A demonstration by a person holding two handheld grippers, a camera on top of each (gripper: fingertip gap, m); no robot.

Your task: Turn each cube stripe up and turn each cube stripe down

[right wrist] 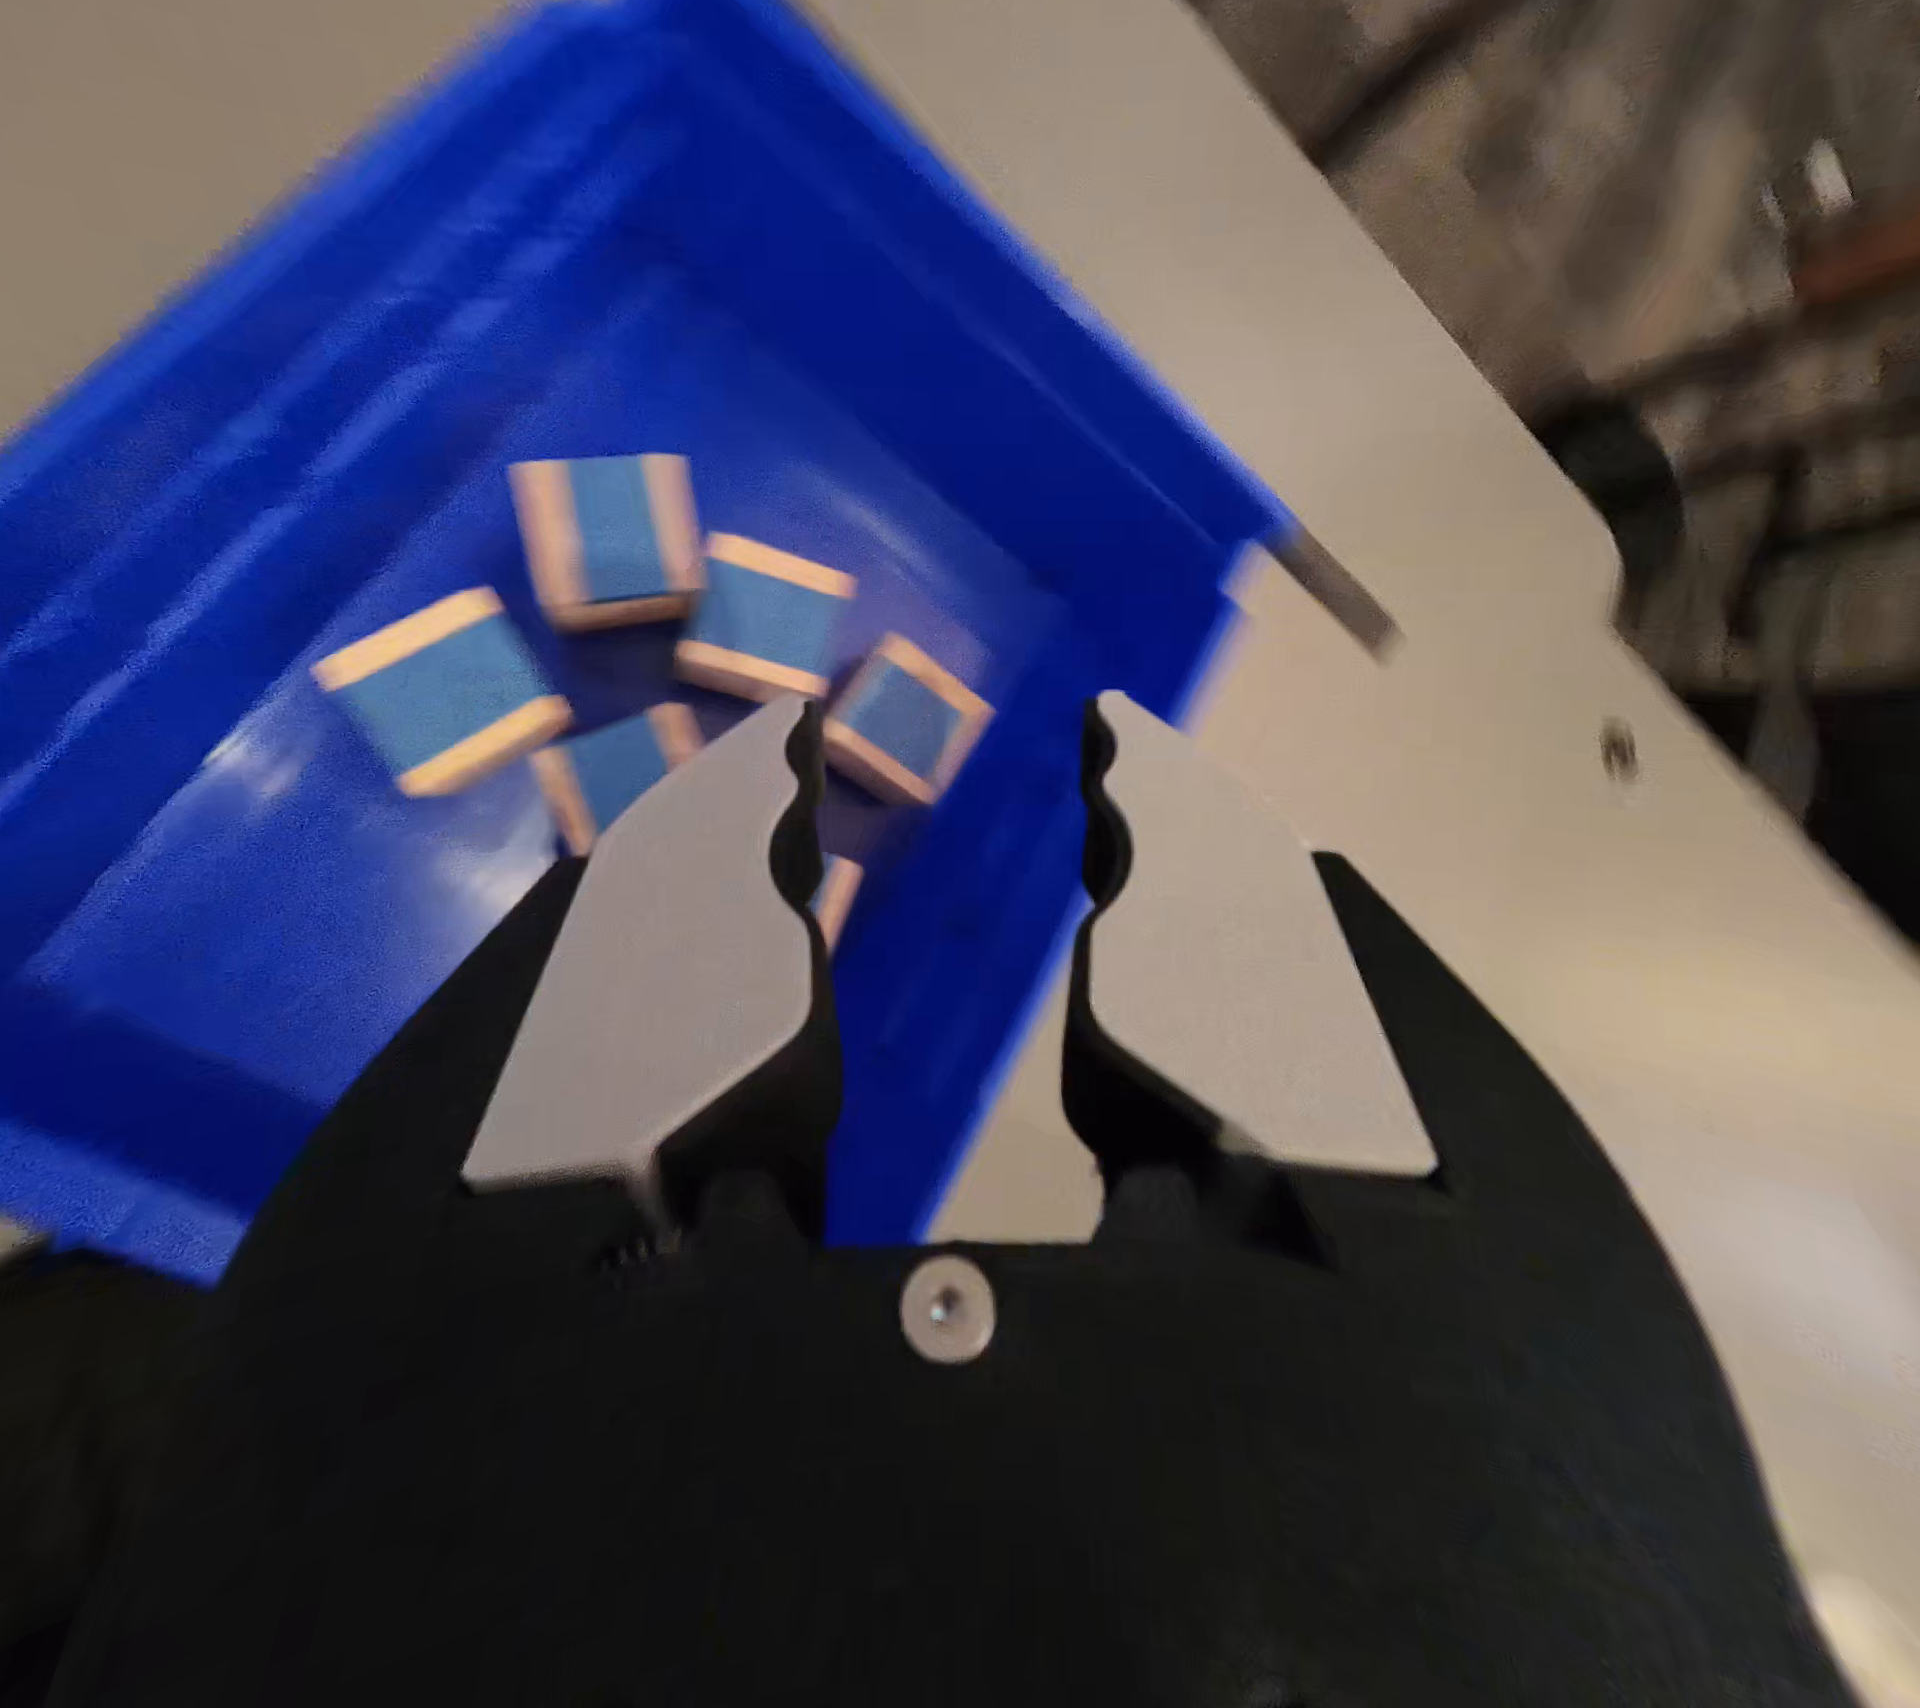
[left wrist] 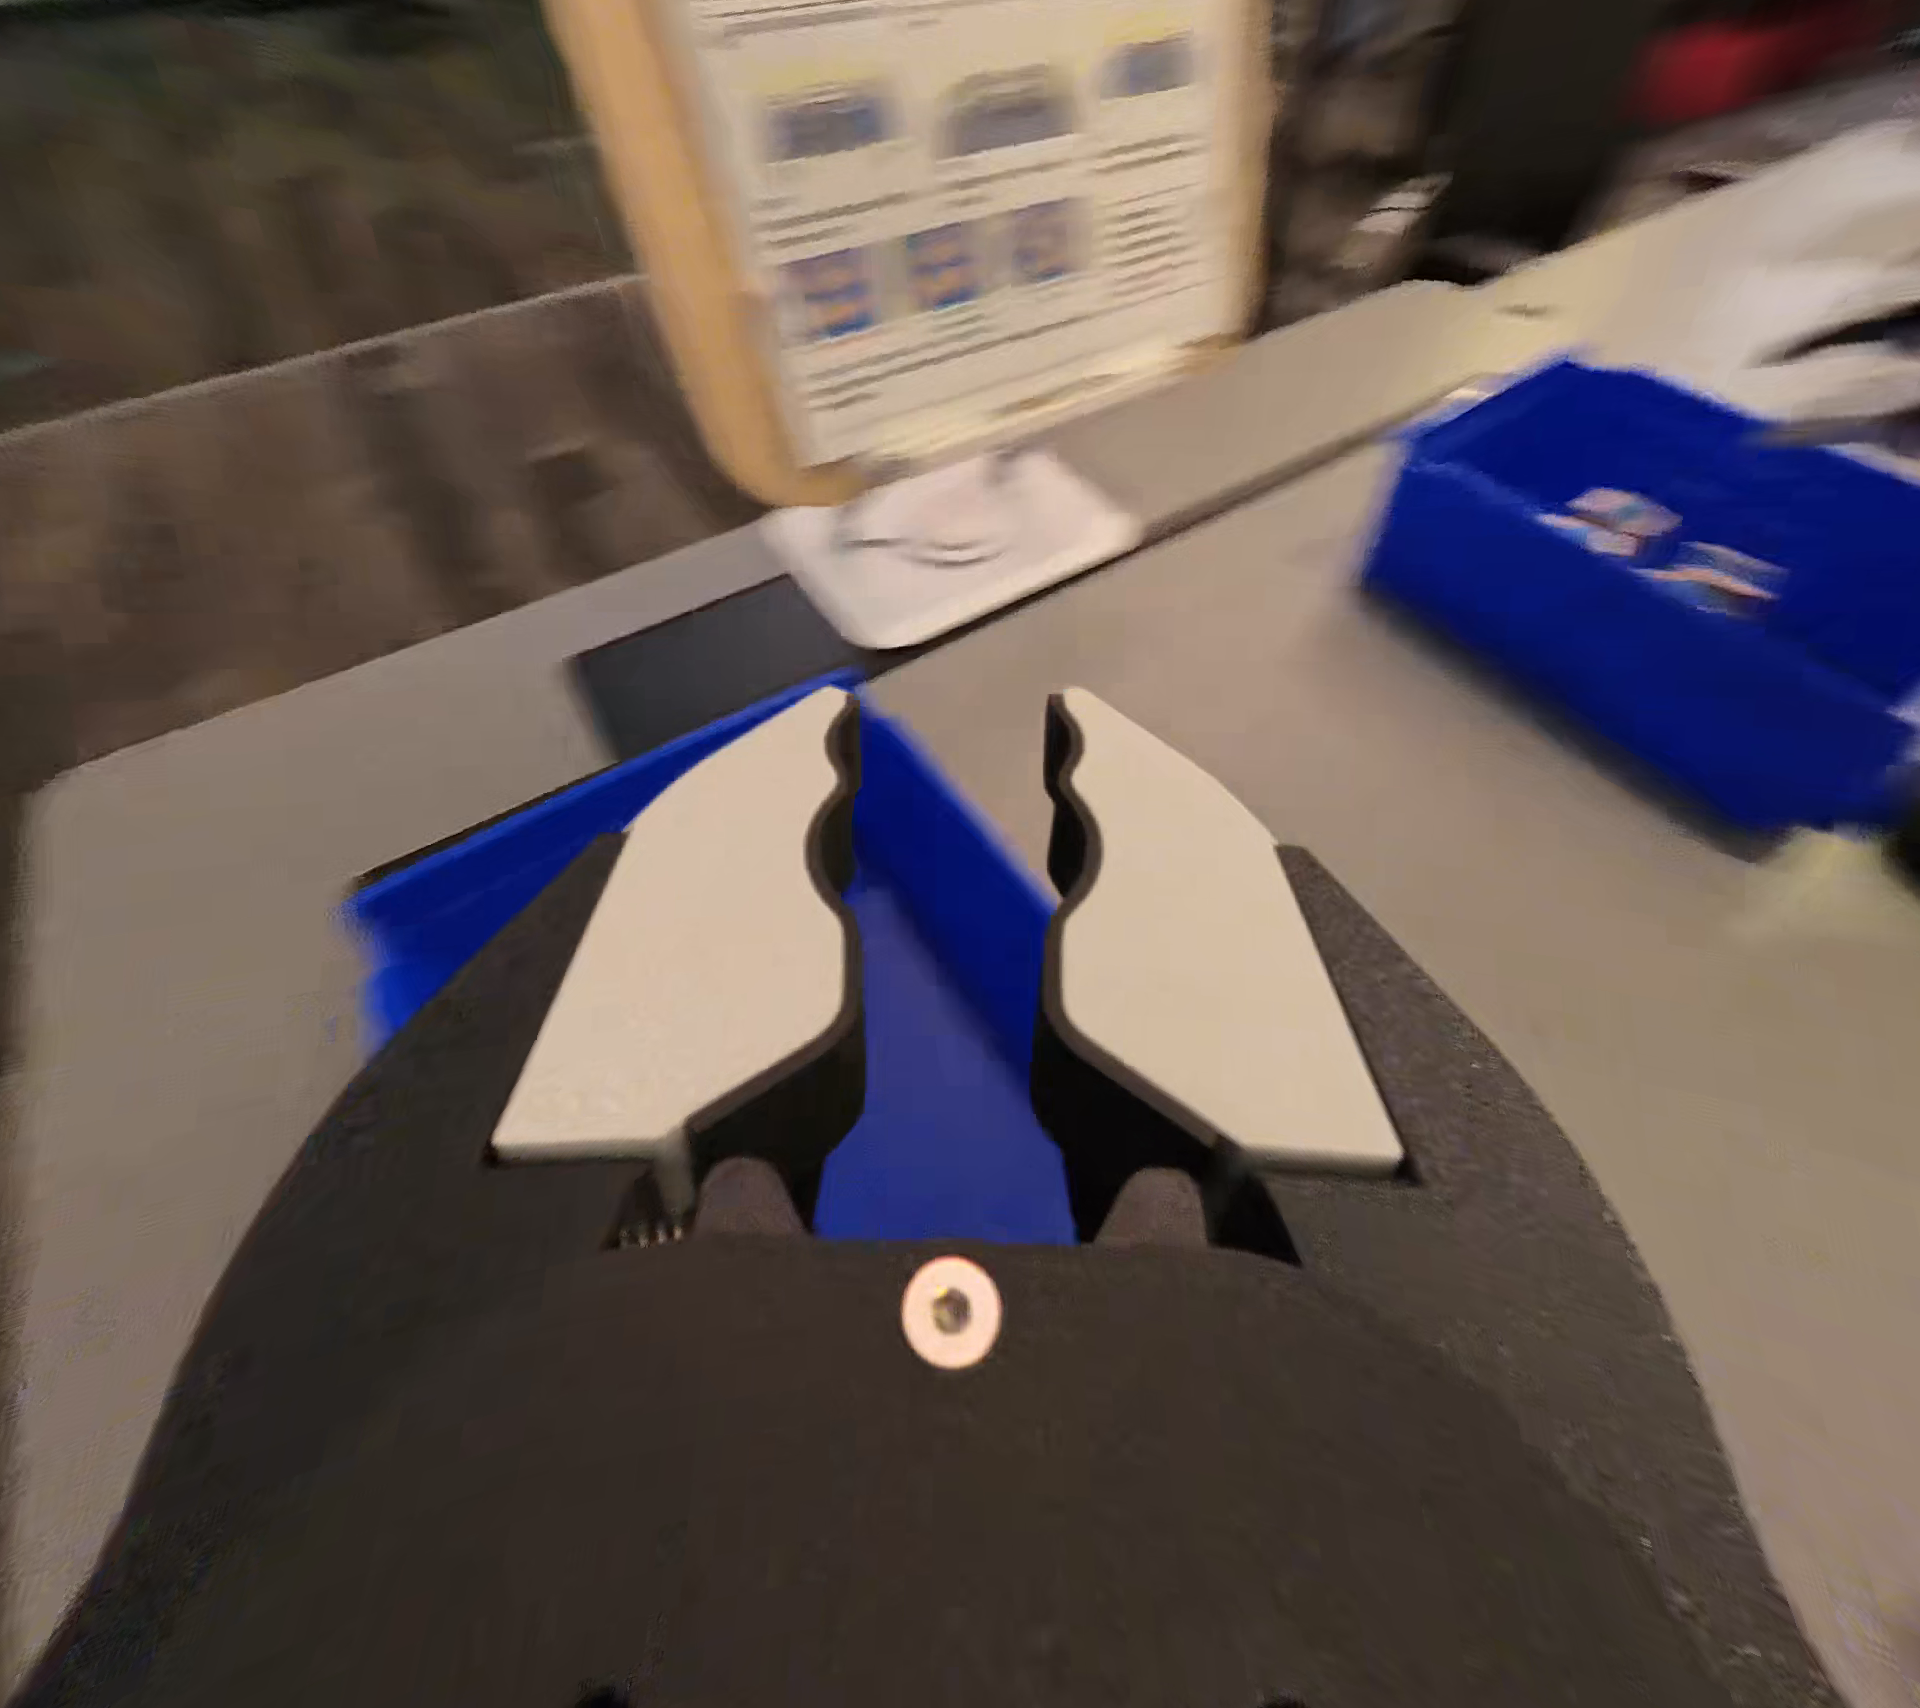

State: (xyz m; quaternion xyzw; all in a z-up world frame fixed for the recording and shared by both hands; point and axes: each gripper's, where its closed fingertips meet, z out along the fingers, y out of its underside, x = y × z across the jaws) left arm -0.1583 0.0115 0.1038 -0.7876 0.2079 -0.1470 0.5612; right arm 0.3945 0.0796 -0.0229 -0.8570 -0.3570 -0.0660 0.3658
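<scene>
The right gripper [right wrist: 951,702] hangs with its jaws parted and nothing between them, over the near corner of a blue bin [right wrist: 727,131] on the grey table [right wrist: 1351,827]. In that bin lie several cubes [right wrist: 613,541], wood-coloured with a blue stripe, clustered just beyond the left fingertip, most showing the stripe upward. The left gripper [left wrist: 951,702] is likewise spread and empty above a second blue bin [left wrist: 935,1014], whose contents are hidden. Beyond it stands a printed sheet on a white stand [left wrist: 956,546].
</scene>
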